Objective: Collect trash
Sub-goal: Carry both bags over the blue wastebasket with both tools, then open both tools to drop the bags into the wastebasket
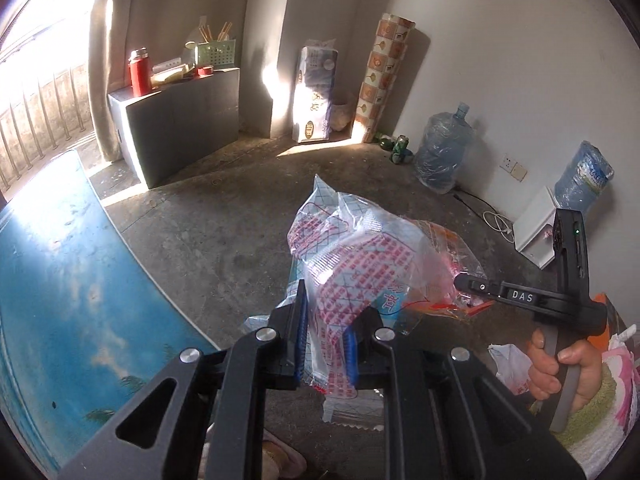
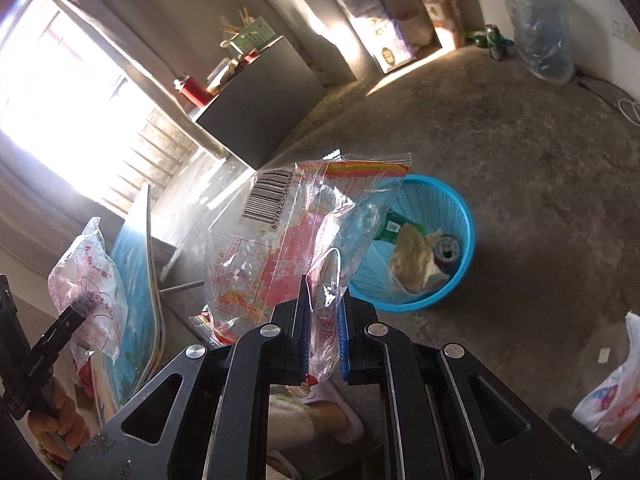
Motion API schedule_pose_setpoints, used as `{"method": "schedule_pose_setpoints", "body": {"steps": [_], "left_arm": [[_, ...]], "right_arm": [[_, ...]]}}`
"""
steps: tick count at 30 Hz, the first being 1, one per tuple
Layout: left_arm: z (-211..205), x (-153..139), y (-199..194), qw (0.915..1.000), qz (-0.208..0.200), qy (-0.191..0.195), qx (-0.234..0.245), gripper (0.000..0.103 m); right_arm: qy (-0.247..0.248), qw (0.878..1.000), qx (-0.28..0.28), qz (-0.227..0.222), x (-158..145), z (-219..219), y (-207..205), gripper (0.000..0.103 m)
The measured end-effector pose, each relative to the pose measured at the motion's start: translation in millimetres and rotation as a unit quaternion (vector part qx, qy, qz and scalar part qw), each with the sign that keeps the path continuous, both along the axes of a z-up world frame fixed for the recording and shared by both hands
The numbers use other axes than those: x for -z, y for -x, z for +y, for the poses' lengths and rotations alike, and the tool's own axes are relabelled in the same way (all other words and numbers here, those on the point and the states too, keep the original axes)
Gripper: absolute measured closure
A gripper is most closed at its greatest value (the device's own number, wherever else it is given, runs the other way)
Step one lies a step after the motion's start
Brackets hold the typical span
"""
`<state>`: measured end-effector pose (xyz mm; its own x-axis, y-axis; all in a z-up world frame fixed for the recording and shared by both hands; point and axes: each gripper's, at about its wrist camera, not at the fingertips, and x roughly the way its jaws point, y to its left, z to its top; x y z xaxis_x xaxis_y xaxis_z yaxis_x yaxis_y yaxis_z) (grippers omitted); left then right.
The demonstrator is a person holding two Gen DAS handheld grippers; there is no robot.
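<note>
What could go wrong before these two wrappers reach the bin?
1. The right gripper pinches only a thin corner of its clear wrapper, which could slip free short of the blue basket.
2. The left gripper holds a crumpled wrapper; the bundle may shed a piece.
3. The basket already holds trash, so light plastic may land on the rim or floor.
</note>
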<state>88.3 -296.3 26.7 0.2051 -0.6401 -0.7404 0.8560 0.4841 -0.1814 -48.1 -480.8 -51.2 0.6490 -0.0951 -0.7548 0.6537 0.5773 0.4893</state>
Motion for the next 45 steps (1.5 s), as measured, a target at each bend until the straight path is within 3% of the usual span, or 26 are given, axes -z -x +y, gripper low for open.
{"method": "schedule_pose_setpoints", "body": {"steps": [5, 10, 14, 18, 20, 23, 24, 26, 31, 35, 41, 45], "left_arm": [[-63.1, 46.4, 1.8, 0.997, 0.068, -0.022, 0.028, 0.088], [-121.9, 122.8, -14.2, 0.9871, 0.138, -0.07, 0.038, 0.088], [-156.6, 177.2, -26.5, 0.9805, 0.162, -0.106, 0.034, 0.088], [-183.2, 209.5, -37.8, 0.981, 0.152, -0.119, 0.024, 0.088], [-193.0, 222.3, -43.2, 0.9821, 0.142, -0.123, 0.016, 0.082], [-203.1, 240.3, -52.8, 0.9818, 0.138, -0.131, 0.0, 0.054], [-205.0, 245.0, -54.8, 0.9822, 0.135, -0.13, -0.005, 0.047], [-205.7, 253.0, -56.6, 0.9818, 0.138, -0.13, -0.008, 0.045], [-192.2, 248.8, -56.4, 0.984, 0.148, -0.099, -0.004, 0.043], [-175.9, 228.3, -61.0, 0.9856, 0.16, -0.055, -0.011, 0.042], [-140.6, 168.4, -66.0, 0.988, 0.152, 0.006, -0.022, 0.042], [-116.2, 119.6, -56.1, 0.9905, 0.13, 0.043, -0.011, 0.04]], "right_arm": [[-0.017, 0.999, 0.02, 0.036, 29.9, -24.7, 0.5, 0.093], [-0.013, 0.996, 0.025, 0.085, 65.3, -44.7, -10.9, 0.093], [-0.014, 0.992, 0.029, 0.123, 99.6, -61.4, -26.2, 0.093], [0.005, 0.986, 0.025, 0.165, 128.4, -72.4, -49.1, 0.092], [0.018, 0.983, 0.023, 0.181, 137.9, -77.7, -62.8, 0.09], [0.037, 0.98, 0.018, 0.196, 152.1, -84.0, -79.9, 0.077], [0.044, 0.978, 0.015, 0.204, 156.8, -84.3, -84.6, 0.068], [0.052, 0.975, 0.006, 0.217, 164.8, -83.9, -90.0, 0.067], [0.057, 0.979, 0.018, 0.195, 160.6, -84.5, -79.8, 0.058], [0.054, 0.987, 0.034, 0.147, 147.2, -87.0, -64.9, 0.058], [0.013, 0.996, 0.073, 0.04, 116.7, -88.0, -35.9, 0.058], [-0.006, 0.996, 0.09, 0.018, 107.0, -86.8, -26.2, 0.057]]}}
